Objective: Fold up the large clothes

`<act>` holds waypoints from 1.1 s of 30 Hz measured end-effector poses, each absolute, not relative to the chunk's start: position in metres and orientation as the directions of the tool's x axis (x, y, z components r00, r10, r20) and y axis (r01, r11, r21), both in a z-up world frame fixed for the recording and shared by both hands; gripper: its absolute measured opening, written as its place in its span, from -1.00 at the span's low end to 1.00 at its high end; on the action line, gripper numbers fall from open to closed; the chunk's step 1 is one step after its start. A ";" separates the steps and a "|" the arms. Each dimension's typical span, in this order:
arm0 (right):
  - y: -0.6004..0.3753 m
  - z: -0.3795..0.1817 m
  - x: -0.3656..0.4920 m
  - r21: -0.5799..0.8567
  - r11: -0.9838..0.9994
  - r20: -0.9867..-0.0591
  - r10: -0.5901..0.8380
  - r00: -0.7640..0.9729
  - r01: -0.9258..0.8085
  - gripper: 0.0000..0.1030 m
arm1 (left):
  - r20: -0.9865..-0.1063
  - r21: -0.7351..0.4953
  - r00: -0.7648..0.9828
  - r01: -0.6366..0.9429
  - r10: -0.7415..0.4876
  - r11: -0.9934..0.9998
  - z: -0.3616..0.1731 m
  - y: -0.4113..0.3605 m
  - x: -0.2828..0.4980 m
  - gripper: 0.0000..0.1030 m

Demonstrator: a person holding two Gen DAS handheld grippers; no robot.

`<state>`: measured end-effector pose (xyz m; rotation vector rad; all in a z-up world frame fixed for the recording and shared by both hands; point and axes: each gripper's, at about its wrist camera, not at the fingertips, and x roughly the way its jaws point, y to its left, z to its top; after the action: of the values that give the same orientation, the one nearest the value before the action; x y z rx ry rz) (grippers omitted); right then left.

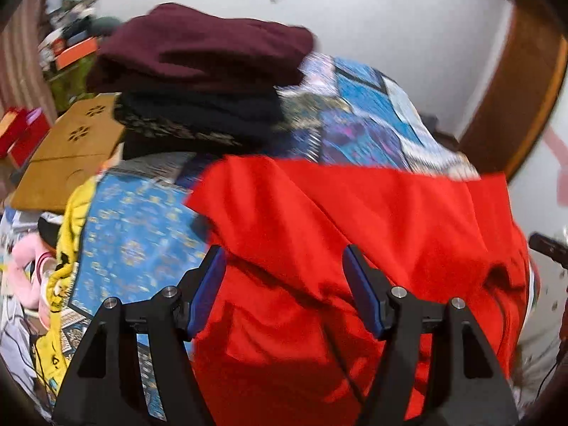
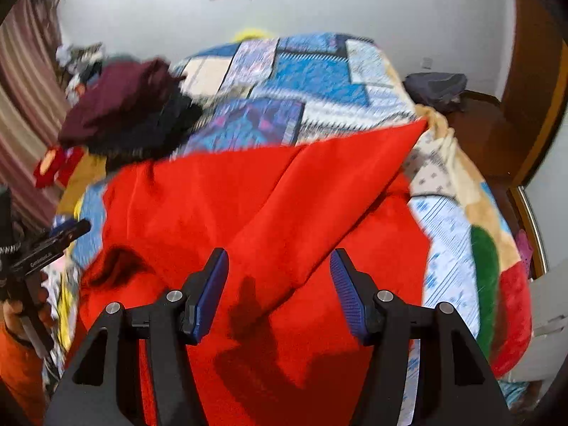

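A large red garment lies spread on the bed, filling the lower middle of both views. In the right wrist view one flap of the red garment is folded over along a diagonal edge. My left gripper hovers over its left part, jaws open, with no cloth between the blue pads. My right gripper hangs over the fold, also open and holding nothing. The left gripper's tip shows at the left edge of the right wrist view, held by a hand.
A stack of folded maroon and dark clothes sits at the back left on the blue patchwork bedspread. A brown board with cut-outs, a yellow garment and red boxes lie left. A wooden door frame stands right.
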<state>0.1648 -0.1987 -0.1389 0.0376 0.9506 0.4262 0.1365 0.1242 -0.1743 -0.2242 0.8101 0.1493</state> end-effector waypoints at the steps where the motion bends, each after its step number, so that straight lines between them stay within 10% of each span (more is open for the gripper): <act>1: -0.204 -0.134 0.170 0.228 0.921 -0.768 0.370 0.522 -0.317 0.08 | -0.731 -0.156 0.680 -0.242 0.052 0.958 -0.173 0.136 0.139 0.30; 17: -0.272 -0.158 0.241 0.383 0.920 -0.767 0.370 0.524 -0.090 0.08 | -0.787 -0.507 0.585 -0.429 -0.198 0.748 -0.256 0.227 0.184 0.30; 33: -0.254 -0.206 0.298 0.508 0.858 -0.776 0.495 0.390 -0.076 0.14 | -0.560 -0.821 0.676 -0.375 -0.479 0.430 -0.309 0.246 0.207 0.24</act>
<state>0.2976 -0.2540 -0.2057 0.4276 1.1183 0.3769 0.2070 0.2459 -0.3090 -1.1662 0.8778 -0.0764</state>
